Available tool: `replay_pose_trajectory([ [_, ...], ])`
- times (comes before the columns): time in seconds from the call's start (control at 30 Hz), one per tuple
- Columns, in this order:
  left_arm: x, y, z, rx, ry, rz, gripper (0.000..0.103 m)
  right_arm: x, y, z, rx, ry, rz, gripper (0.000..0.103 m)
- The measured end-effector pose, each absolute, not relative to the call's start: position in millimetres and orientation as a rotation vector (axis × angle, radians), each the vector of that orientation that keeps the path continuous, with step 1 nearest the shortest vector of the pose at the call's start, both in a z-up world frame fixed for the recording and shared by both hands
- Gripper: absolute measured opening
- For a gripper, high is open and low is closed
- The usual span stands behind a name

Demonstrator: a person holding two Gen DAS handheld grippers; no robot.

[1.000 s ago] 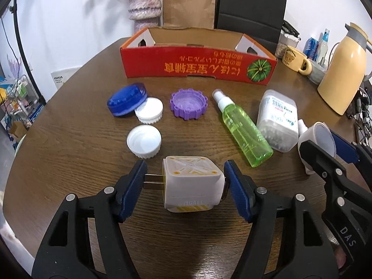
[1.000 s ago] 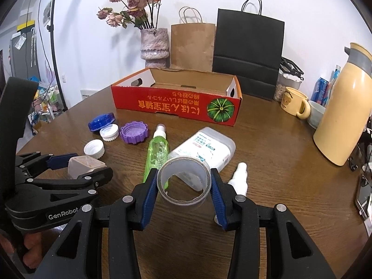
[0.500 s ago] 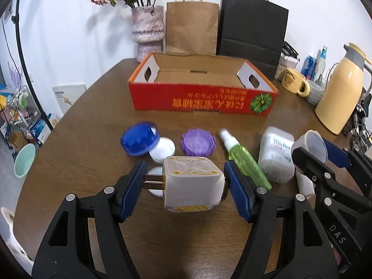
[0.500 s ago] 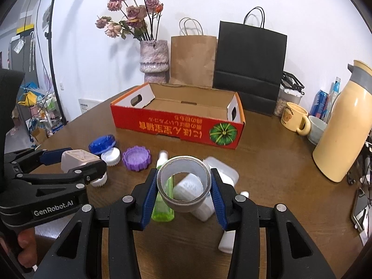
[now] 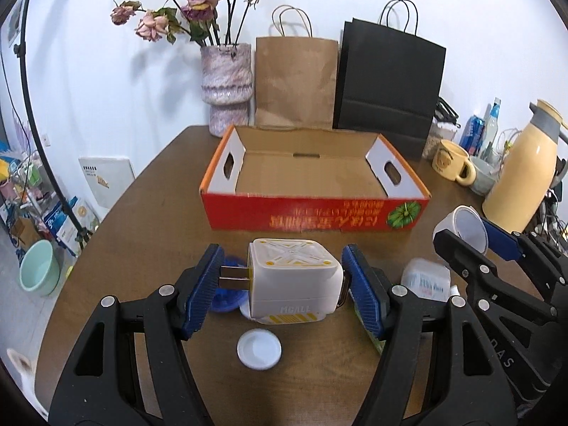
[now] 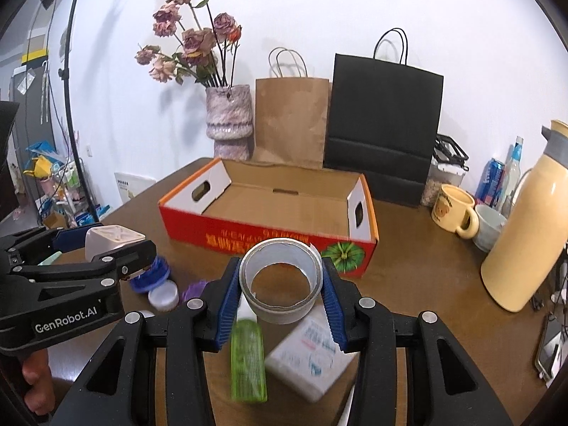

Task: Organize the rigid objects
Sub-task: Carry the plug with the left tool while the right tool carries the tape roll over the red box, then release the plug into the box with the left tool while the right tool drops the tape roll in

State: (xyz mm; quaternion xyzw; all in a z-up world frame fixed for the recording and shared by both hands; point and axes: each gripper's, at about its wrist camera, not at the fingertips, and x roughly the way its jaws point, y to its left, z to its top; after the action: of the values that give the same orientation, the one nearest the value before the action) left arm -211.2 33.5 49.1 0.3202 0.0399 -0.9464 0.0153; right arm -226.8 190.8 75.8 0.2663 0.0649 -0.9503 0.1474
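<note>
My left gripper (image 5: pixel 282 289) is shut on a white plug adapter (image 5: pixel 293 278), its two prongs against the left pad, held above the table. My right gripper (image 6: pixel 280 289) is shut on a roll of grey tape (image 6: pixel 280 280), lifted over the table. The roll of tape (image 5: pixel 465 225) and right gripper show at the right of the left wrist view. The plug adapter (image 6: pixel 110 239) shows at the left of the right wrist view. Ahead of both stands an open red cardboard box (image 5: pixel 312 214), the same box (image 6: pixel 273 239) with nothing inside. Below lie a green spray bottle (image 6: pixel 248 362), a white container (image 6: pixel 312 355), a white lid (image 5: pixel 259 349) and a blue lid (image 5: pixel 227 296).
A vase of dried flowers (image 5: pixel 227 88), a brown paper bag (image 5: pixel 294 81) and a black paper bag (image 5: pixel 388 85) stand behind the box. A yellow mug (image 5: pixel 452 165) and a cream thermos jug (image 5: pixel 518 177) are at the right. A purple lid (image 6: pixel 195 289) lies on the table.
Both grippers have risen and moved toward the red box with their objects still held. The lids and bottles now sit lower in both views, partly hidden behind the held objects.
</note>
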Motion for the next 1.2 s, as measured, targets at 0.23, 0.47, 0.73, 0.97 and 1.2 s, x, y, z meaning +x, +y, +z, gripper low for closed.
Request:
replay_pose_trajectory([
  [0.23, -238.3, 28.7, 60.3, 0.959, 0.137, -2.953, 0.065, -259.0, 184.1, 88.0, 0.737, 0.183, -2.749, 0.047],
  [0.47, -272.6, 23.0, 65.6, 0.934, 0.166, -2.947, 0.065, -297.2, 178.7, 92.6, 0.739, 0.175, -2.762, 0.047],
  [0.73, -313.3, 16.9, 65.1, 0.920, 0.181, -2.920, 0.065, -342.8, 172.9, 88.9, 0.771, 0.161, -2.761, 0.047],
  [0.97, -346.6, 9.7, 62.3, 0.924, 0.216, -2.898, 0.065, -383.5, 166.3, 77.1, 0.826, 0.158, -2.762, 0.047],
  [1.2, -378.7, 4.2, 53.8, 0.952, 0.221, -2.868, 0.065, -418.0, 162.2, 60.0, 0.896, 0.158, -2.743, 0.047],
])
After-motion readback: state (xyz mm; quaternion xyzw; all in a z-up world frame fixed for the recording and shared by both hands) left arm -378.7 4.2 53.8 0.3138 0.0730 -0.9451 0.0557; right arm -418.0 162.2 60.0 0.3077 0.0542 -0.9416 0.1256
